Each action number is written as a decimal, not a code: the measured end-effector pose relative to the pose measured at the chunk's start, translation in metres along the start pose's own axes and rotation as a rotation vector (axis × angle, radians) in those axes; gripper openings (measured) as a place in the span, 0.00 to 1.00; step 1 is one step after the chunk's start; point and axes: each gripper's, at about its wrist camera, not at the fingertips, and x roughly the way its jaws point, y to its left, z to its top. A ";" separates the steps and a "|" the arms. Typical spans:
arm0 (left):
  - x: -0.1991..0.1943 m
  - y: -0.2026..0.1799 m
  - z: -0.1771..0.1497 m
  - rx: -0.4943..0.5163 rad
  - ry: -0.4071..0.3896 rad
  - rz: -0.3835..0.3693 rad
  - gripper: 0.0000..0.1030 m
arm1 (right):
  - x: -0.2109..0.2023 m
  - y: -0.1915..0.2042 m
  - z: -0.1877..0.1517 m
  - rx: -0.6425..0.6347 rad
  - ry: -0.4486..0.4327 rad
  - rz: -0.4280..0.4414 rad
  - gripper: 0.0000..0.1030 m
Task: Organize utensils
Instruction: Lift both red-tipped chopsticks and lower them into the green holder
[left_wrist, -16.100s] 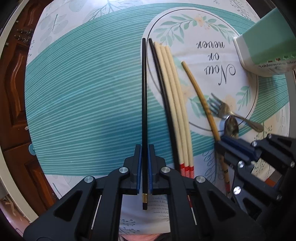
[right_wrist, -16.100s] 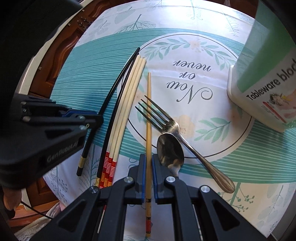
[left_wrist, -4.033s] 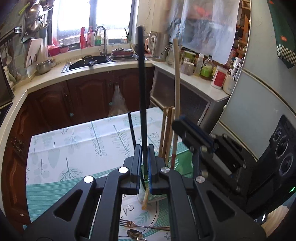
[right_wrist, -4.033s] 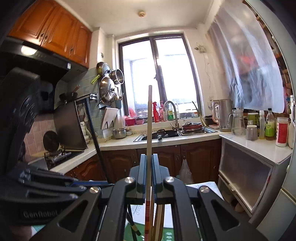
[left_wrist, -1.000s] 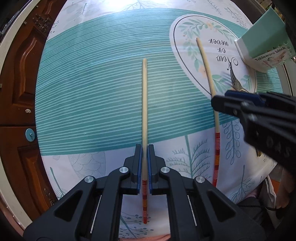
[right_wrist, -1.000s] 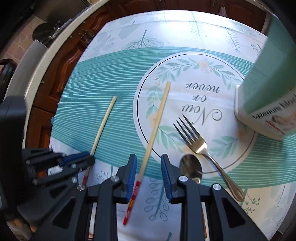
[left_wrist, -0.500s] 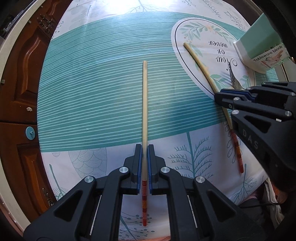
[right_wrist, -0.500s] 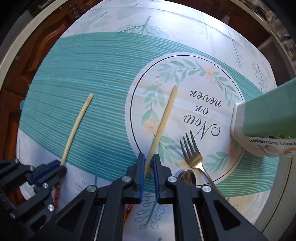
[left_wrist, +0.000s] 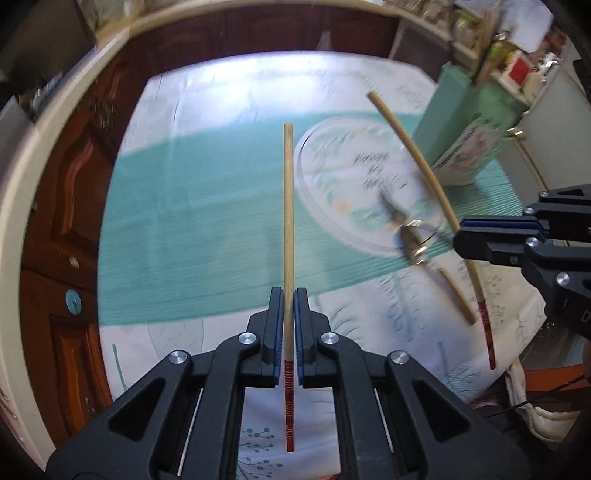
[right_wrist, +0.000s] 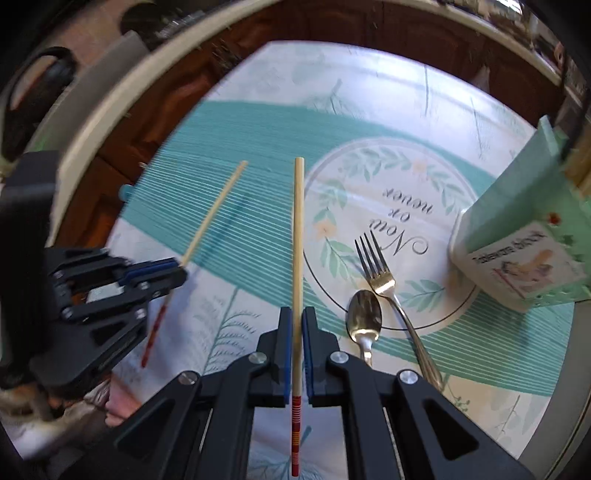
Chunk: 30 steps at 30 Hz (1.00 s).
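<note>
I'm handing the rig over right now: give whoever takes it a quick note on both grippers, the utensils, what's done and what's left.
Left gripper: shut on a red-ended bamboo chopstick, held clear of the table.
Right gripper: shut on the matching chopstick, also held above the tablecloth.
Fork and spoon lie on the cloth's round print, the spoon beside the fork's neck.
The green tableware holder stands to the right with chopsticks already sticking out.
Left: drop both chopsticks into the holder, then the fork and spoon.

A teal leaf-print tablecloth (right_wrist: 229, 236) covers the table beside brown wooden cabinets (left_wrist: 70, 206).
</note>
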 end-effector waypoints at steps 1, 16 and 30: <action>-0.014 -0.007 0.005 0.015 -0.040 -0.011 0.03 | -0.016 0.000 -0.005 -0.017 -0.041 0.015 0.04; -0.161 -0.113 0.152 0.120 -0.515 -0.262 0.03 | -0.188 -0.077 -0.010 0.129 -0.714 -0.058 0.05; -0.095 -0.171 0.204 0.079 -0.689 -0.286 0.03 | -0.181 -0.152 0.010 0.252 -1.044 -0.149 0.05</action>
